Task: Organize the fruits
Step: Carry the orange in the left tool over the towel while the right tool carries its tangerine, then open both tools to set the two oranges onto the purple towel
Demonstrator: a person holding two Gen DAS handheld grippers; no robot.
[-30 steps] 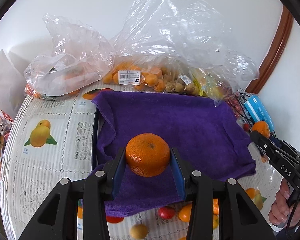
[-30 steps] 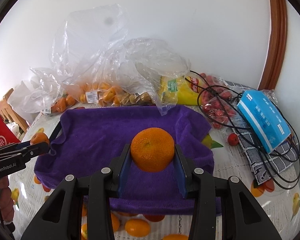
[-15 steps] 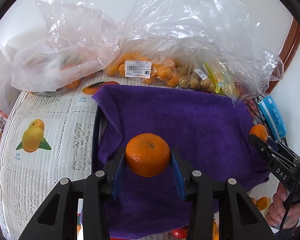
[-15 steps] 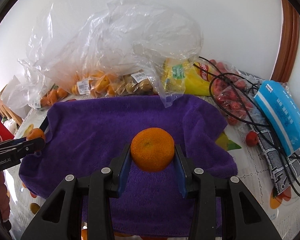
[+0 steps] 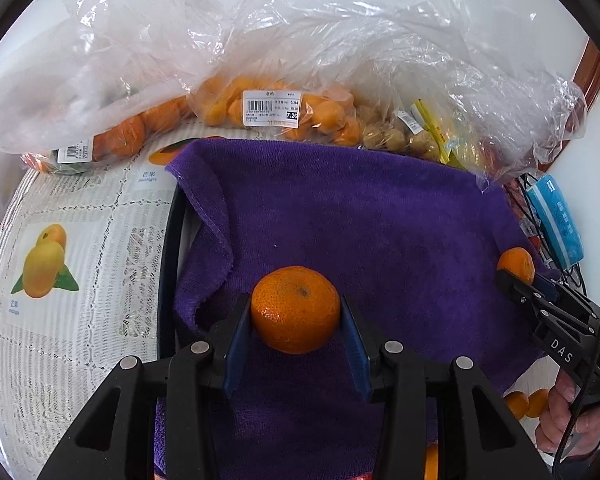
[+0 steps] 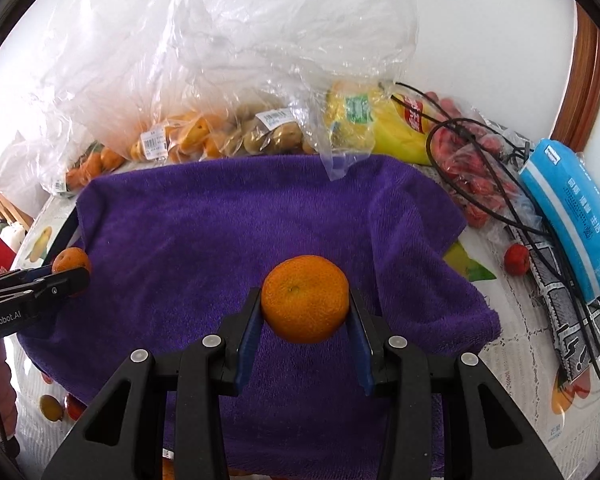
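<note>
- Tangerine (image 5: pixel 295 309) clamped in left gripper (image 5: pixel 296 334), above purple towel (image 5: pixel 360 216).
- Second tangerine (image 6: pixel 305 298) clamped in right gripper (image 6: pixel 305 330), over same towel.

Two loose oranges are showing up here, one orange (image 5: pixel 295 309) sitting between the left gripper (image 5: pixel 296 340) pads and a second orange (image 6: pixel 305 298) between the right gripper (image 6: pixel 305 332) pads. One purple towel (image 5: pixel 360 220) is lying under them, and one blue packet (image 6: pixel 572 216) and one loose red fruit (image 6: pixel 517 259) are sitting off to the side. I'm counting at least four clear bags of fruit piled at the back, though they're overlapping, so that count's shaky.
</note>
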